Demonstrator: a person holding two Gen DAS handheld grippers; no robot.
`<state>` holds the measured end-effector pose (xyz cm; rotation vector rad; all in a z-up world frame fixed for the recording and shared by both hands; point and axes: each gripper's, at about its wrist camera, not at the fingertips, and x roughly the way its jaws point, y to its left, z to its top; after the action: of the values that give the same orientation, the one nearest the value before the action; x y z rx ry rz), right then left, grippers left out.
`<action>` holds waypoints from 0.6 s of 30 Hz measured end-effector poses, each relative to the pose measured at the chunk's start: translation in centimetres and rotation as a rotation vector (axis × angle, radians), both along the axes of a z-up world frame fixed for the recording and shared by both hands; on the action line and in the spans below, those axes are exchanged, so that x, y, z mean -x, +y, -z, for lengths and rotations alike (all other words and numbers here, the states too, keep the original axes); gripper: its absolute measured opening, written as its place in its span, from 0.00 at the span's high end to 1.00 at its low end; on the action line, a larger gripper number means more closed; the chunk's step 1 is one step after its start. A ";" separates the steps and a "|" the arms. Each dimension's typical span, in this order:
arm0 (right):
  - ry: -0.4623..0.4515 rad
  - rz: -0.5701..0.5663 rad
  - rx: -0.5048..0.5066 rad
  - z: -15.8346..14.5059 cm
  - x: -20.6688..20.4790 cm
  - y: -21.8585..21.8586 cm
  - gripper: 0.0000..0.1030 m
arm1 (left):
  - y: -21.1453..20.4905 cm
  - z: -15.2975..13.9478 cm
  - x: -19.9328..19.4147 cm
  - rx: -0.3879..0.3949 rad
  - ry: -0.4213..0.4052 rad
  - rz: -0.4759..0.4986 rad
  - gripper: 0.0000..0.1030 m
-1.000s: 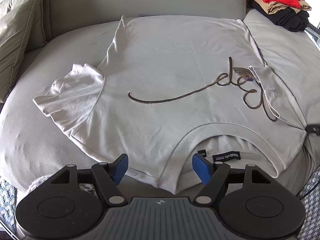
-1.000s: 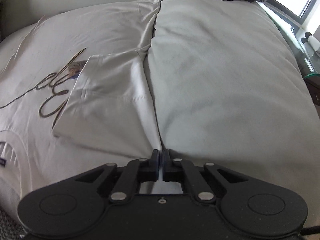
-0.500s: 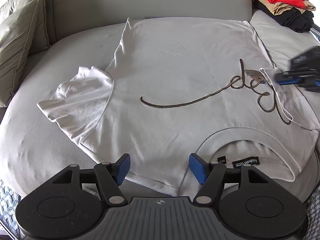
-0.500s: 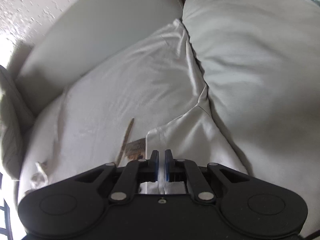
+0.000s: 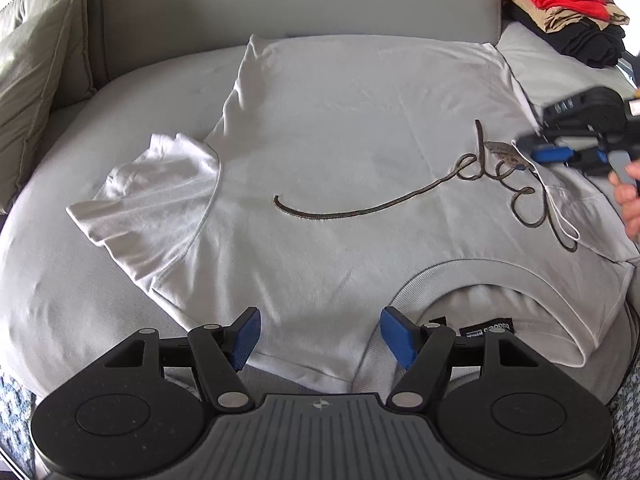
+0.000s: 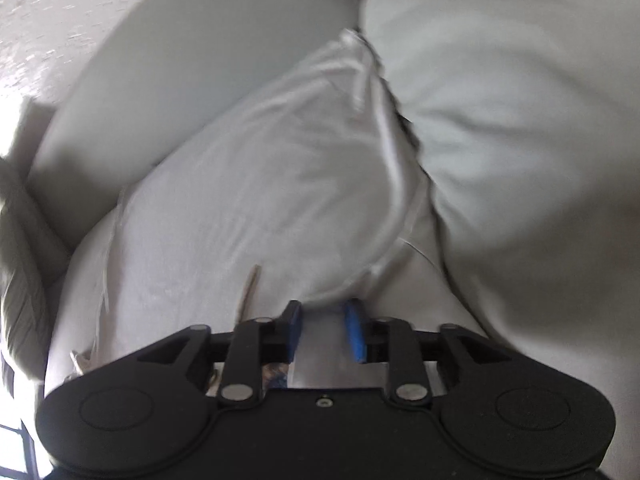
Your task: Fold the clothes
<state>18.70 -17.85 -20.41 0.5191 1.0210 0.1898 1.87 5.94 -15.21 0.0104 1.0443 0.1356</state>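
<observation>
A looping brown script point(image 5: 472, 184) runs across the white shirt point(image 5: 340, 140), upside down, letters unclear. A small black neck label point(image 5: 485, 330) carries white print too small to read.

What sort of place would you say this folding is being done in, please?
Most likely a home living room: a white T-shirt is spread over a grey sofa seat, with a cushion at one end and a stack of folded clothes at the other.

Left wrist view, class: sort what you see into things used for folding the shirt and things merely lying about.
In use: white T-shirt; its folded-in sleeve; left gripper; right gripper.
Lying about: stacked folded clothes; sofa cushion.
</observation>
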 end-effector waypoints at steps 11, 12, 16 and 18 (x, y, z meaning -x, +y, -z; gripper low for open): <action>0.010 -0.075 0.109 -2.1 6.5 0.2 0.86 | -0.6 0.5 0.5 0.019 0.010 0.012 0.34; 0.012 -0.097 0.107 -2.0 7.3 0.6 0.86 | -0.8 0.7 0.5 0.012 0.014 0.013 0.33; 0.004 -0.178 0.117 -2.6 10.5 1.8 0.86 | -1.0 0.6 1.1 -0.006 0.001 0.030 0.33; 0.006 -0.186 0.079 -3.5 11.6 1.2 0.86 | -0.8 0.4 1.3 -0.008 -0.004 0.028 0.33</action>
<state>7.08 -16.67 -16.88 0.3532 1.0790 0.3120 0.58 5.12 -15.58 0.0323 1.0391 0.1143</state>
